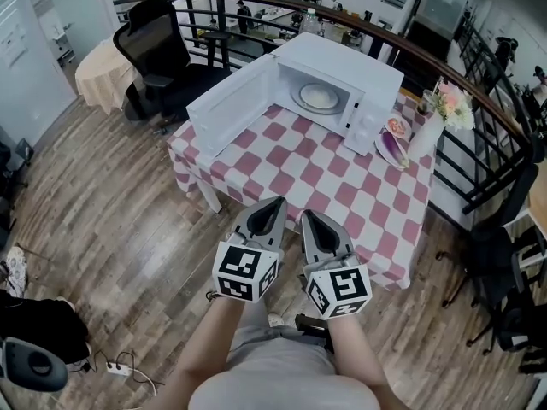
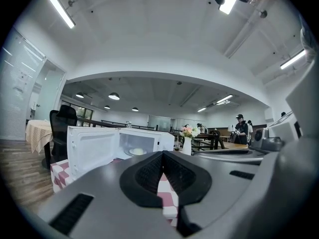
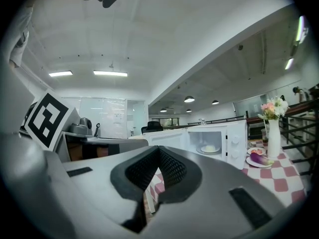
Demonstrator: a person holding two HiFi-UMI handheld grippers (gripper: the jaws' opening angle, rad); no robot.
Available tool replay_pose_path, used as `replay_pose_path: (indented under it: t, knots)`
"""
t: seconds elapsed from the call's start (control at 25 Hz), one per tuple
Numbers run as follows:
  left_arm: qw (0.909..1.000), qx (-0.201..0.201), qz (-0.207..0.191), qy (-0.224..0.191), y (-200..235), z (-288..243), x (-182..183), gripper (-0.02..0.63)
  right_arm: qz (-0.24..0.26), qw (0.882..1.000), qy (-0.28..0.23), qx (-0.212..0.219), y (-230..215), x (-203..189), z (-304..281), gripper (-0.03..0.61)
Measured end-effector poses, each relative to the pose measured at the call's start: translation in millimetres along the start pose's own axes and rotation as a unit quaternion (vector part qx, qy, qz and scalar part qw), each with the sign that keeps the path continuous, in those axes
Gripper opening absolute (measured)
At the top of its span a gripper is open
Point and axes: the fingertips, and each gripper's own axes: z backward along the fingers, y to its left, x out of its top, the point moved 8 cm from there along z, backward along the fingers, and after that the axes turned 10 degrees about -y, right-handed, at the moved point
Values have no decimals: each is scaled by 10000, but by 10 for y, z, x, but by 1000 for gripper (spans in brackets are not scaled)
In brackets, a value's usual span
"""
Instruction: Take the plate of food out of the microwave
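1. A wood-floored office loft lay below the head camera, with a curved railing [image 1: 444,67] at the back and a black office chair [image 1: 158,54] at ten o'clock from the table [image 1: 342,203], which wore a pink-and-white checked cloth.
2. The microwave [image 1: 363,79] stood on the far end of the table at twelve o'clock from the person, with its door [image 1: 231,109] swung wide toward nine o'clock.
3. The plate of food [image 1: 319,97] sat inside the open cavity. The food showed only as a pale mound, too small and washed out to identify.
4. A vase of flowers [image 1: 430,126] stood at three o'clock from the microwave. Beside it was a plate with something purple [image 1: 391,149], and a small dish [image 1: 398,127] whose contents could not be made out.
5. The table's near edge was partly hidden behind the two tools, and the person's forearms were cut off by the lower frame edge.
6. The left gripper [image 1: 275,202] hung over the near edge of the table, well apart from the microwave. In its own view its jaws were fully together, pad against pad, gripping no object.
7. The right gripper [image 1: 308,214] hung just beside it at three o'clock. Its jaws were likewise closed on each other, touching no object.
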Motion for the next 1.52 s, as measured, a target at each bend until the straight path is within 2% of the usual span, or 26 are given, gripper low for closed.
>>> replay_pose_path:
  t: [0.76,1.52]
  knots:
    - [9971,-748,135,94,635,-1146,21,3,134,9962,-5,-858,-516,-79,-862,23]
    - [9862,-1609,277,273,1525,-2089,7,3,363,9851,143,-1675,-729,-237,-1930,23]
